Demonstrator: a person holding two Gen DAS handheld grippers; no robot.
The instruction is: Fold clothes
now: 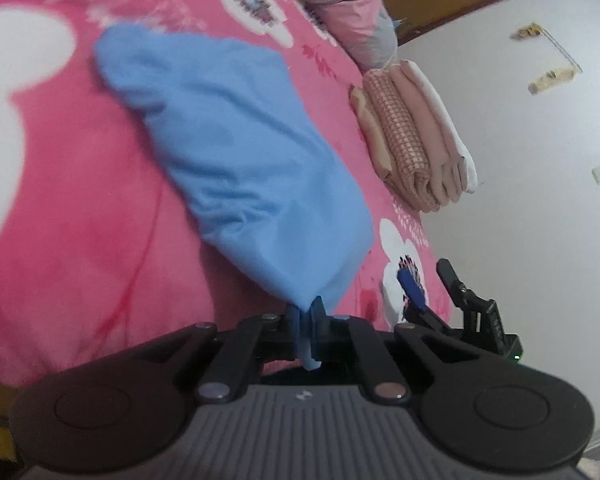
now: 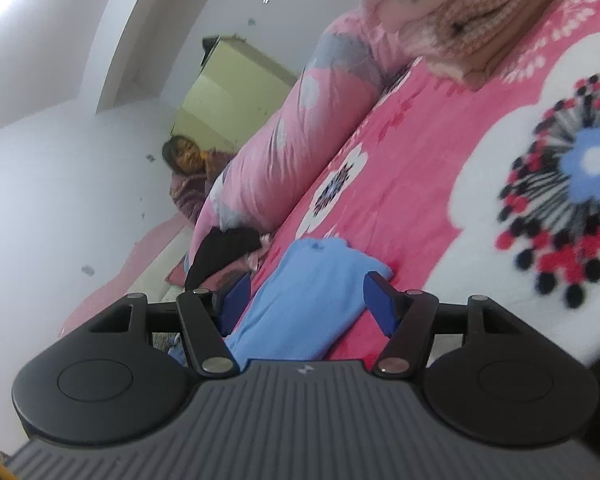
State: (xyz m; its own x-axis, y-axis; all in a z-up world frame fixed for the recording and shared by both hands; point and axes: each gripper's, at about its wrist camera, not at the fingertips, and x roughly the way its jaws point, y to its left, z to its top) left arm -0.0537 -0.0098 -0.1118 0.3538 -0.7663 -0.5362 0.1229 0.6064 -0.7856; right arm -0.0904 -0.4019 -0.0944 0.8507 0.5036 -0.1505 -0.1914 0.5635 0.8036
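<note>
Left tool [image 1: 306, 320] clamped on near corner of light blue cotton garment [image 1: 236, 152]; long axis runs away up-left across pink floral bed blanket [image 1: 80, 220]. Right tool [image 2: 306, 304] agape, empty, straddling other near end.

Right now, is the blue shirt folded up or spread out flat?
Folded, partly. The blue shirt lies doubled into a narrow bundle on the pink blanket, and the shut left tongs pinch its near corner.

Right claw [image 2: 306, 304] over a blue garment [image 2: 300, 300]
Its jaws stand apart astride the cloth (not pinching it), on a pink flowered bed [image 2: 420, 168] beside folded clothes [image 2: 480, 20].
</note>
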